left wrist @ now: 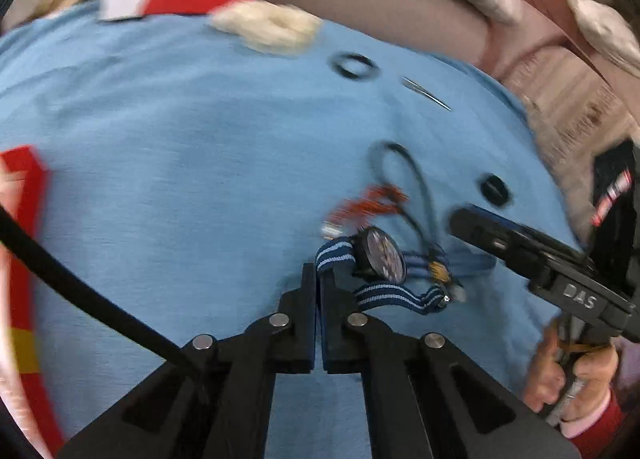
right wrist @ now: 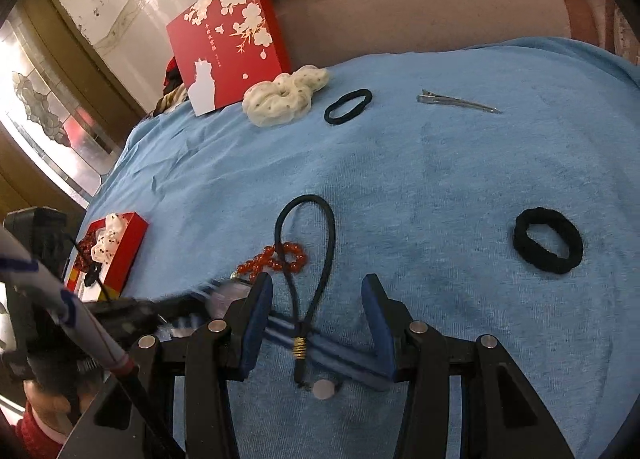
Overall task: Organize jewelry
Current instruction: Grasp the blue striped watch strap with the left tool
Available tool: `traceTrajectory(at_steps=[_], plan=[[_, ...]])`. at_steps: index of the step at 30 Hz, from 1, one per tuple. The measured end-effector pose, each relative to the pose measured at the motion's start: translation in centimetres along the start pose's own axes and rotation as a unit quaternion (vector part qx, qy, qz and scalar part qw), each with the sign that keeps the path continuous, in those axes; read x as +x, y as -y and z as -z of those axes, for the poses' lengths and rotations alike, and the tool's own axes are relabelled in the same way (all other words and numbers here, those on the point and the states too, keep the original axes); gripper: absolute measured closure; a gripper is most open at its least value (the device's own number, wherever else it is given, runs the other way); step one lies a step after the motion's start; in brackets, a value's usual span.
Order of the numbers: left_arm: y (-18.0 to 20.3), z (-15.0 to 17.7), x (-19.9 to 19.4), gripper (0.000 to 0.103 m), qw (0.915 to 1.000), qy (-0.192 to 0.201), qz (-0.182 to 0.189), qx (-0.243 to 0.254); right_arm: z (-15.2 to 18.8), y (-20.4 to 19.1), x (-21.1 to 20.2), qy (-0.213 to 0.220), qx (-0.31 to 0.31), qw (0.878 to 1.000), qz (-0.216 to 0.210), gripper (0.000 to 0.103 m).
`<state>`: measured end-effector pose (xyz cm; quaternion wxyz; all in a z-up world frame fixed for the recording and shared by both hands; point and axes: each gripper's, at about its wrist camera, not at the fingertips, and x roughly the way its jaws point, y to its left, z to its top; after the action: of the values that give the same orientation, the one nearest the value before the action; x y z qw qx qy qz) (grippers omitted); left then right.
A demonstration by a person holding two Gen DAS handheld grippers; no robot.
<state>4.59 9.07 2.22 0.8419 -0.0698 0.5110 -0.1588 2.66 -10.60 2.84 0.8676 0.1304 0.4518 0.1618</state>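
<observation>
1. The only clear lettering is "DAS", raised on the black body of the right gripper (left wrist: 472, 225) at the right of the left view. The red lid (right wrist: 230, 47) in the upper left of the right view carries white blossoms, a white cat outline and a gold line of characters too small to read.
2. A blue knit cloth (right wrist: 440, 187) covers the surface; behind it stand a mauve cushion and striped pillows.
3. The left gripper (left wrist: 319, 279) has its fingers closed on the striped fabric strap of a watch (left wrist: 380, 257) at lower centre.
4. The right gripper's fingers stand apart, holding nothing, either side of a black cord loop (right wrist: 306, 259) with a gold wire wrap.
5. Red beads (right wrist: 274, 261) lie under that loop.
6. Further up lie a cream scrunchie (right wrist: 284, 99), a thin hair tie (right wrist: 348, 106) and a metal clip (right wrist: 456, 103); a thick hair tie (right wrist: 548, 245) sits at right.
7. A red box (right wrist: 110, 253) at left holds small pieces.
</observation>
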Motion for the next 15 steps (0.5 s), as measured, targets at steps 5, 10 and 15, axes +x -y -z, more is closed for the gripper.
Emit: traceTrajectory(at_steps=[5,10,15], plan=[[-3.7,-0.5,-1.9,0.102,0.9988,0.015,-0.025,-0.041,0.2,-0.8,0.9,-0.006,-0.017,1.000,0.011,0.052],[-4.3,-0.2,-2.5,0.096,0.9994,0.012,-0.021,-0.026,0.4,-1.4,1.8,-0.011,-0.022,1.000,0.010,0.052],[-4.4,0.0,-2.7,0.068,0.9990,0.029,-0.030,-0.018,0.2,-2.1,2.7,-0.009,-0.023,1.000,0.013,0.052]])
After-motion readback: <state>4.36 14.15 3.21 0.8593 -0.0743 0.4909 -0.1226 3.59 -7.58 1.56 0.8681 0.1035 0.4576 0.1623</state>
